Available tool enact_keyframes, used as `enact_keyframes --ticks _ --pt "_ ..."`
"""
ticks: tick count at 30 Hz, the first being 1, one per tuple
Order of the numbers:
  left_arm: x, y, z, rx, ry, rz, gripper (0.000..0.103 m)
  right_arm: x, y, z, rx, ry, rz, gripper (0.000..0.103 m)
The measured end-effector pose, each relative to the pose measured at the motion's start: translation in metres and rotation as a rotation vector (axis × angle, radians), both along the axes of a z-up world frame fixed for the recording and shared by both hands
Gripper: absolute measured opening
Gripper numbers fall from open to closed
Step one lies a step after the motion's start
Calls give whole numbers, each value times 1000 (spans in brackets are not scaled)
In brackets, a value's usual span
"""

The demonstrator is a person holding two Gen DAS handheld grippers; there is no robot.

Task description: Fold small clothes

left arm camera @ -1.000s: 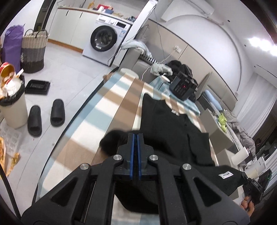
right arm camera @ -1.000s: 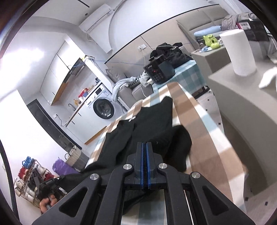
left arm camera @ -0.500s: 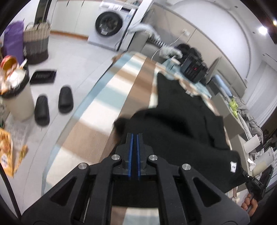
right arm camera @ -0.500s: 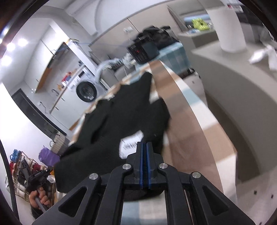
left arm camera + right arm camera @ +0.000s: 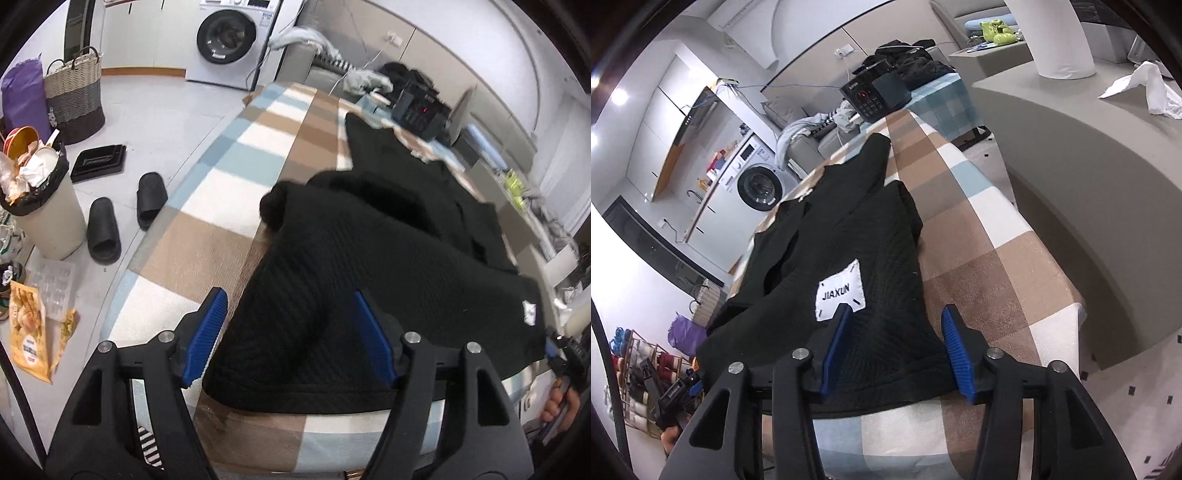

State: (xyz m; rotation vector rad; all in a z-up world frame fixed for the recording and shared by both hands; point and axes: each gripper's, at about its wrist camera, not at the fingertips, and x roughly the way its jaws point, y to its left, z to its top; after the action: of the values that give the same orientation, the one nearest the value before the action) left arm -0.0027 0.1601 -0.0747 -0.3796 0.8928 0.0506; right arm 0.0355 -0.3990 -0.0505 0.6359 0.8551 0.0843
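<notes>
the black knit garment (image 5: 369, 266) lies on the checked tablecloth (image 5: 236, 162), folded over on itself, its near hem running across the table's near edge; in the right wrist view the same garment (image 5: 849, 240) bears a white sewn label reading jiaxun (image 5: 840, 291), at about 11 o'clock from that gripper's tips; one sleeve end bunches at about 11 o'clock in the left wrist view. the left gripper (image 5: 291, 332) has just been opening; its blue pads (image 5: 207, 328) stand well apart either side of the hem, with cloth between them but not pinched. the right gripper (image 5: 895, 347) has likewise just been opening; its blue pads (image 5: 955, 349) stand apart, the hem corner lying between, not clamped. outward: a black device with a keypad and red light (image 5: 875, 94) sits at the table's far end, 12 o'clock; a white washing machine (image 5: 231, 37) stands beyond, 11 o'clock in the left wrist view; a pair of black slippers (image 5: 125, 218), an overfilled waste bin (image 5: 40, 206) and a woven basket (image 5: 75, 96) stand on the floor at 9 to 10 o'clock.
</notes>
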Motion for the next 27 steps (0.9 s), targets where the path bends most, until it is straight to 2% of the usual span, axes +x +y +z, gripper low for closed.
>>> enact_keyframes --ticks 3,7,9,10,11,12,13,14,16,22,27 --pt "4 -2 -8 -5 21 -8 68 2 1 0 -34 3 5 64" --pt "8 -6 -11 8 13 -24 65 9 3 -6 -48 22 23 64" --pt "9 -7 -11 0 6 -33 51 14 7 -7 -67 22 40 63" --pt "10 -8 -11 1 4 -36 39 16 12 -7 -84 16 53 63" --pt "9 -9 -10 -2 -1 -39 24 17 15 -7 -94 7 63 54" --pt "9 -9 -9 -15 -8 -42 19 19 20 -6 -116 -6 77 46" --pt "9 -7 -8 -39 -16 -42 13 20 25 -6 -149 -10 90 34" --pt "9 -6 -7 -58 -24 -40 7 20 28 -6 -163 -12 98 21" --pt "7 -7 -2 -63 -44 -38 4 20 34 -3 -174 -29 121 7" --pt "5 -5 28 -91 -130 -30 3 12 25 27 -56 -152 96 5" --pt "16 -2 58 -127 -198 -28 3 26 19 54 27 -240 54 5"
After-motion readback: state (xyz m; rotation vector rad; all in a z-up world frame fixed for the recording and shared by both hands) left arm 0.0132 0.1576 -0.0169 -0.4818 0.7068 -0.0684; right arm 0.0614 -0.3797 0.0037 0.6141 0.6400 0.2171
